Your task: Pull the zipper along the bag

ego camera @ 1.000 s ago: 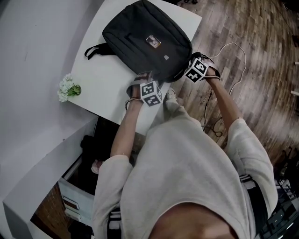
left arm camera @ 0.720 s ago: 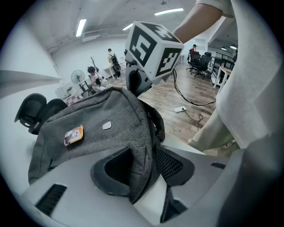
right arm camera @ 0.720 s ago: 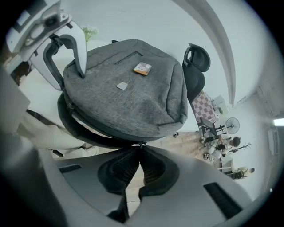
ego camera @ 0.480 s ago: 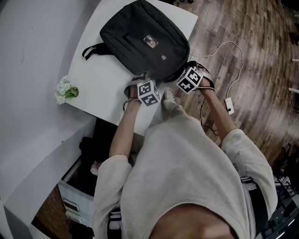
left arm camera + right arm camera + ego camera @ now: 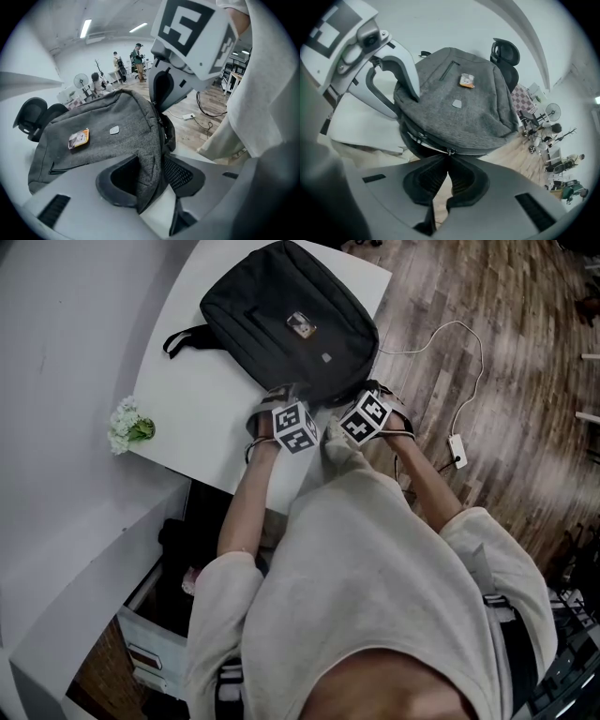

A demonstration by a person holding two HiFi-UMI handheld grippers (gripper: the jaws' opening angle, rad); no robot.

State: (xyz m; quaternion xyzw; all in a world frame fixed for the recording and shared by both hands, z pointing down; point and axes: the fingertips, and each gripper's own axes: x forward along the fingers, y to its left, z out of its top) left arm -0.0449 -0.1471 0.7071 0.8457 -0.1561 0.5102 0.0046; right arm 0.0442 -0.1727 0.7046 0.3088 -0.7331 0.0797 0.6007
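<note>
Two grippers on one bag right now, so here's my read. The dark grey bag [image 5: 291, 320] lies flat on the white table [image 5: 187, 427], with its near end right at the table edge closest to the person. The left gripper [image 5: 151, 176] is clamped on a thick fold of fabric at that near corner, pinning it. The right gripper [image 5: 449, 159] has its jaws pinched together on the little metal zipper pull [image 5: 450, 151], on the seam running round the bag's side. I'd guess this thing handles soft and floppy: woven cloth, probably light, so it'll bunch up or slide on the smooth tabletop if nothing anchors it. The zipper track is likely the only stiff bit. I'd hold it just like this, with fabric close to the slider for tension and the tab itself tugged along the track rather than upward. The tab is tiny and could slip out.
</note>
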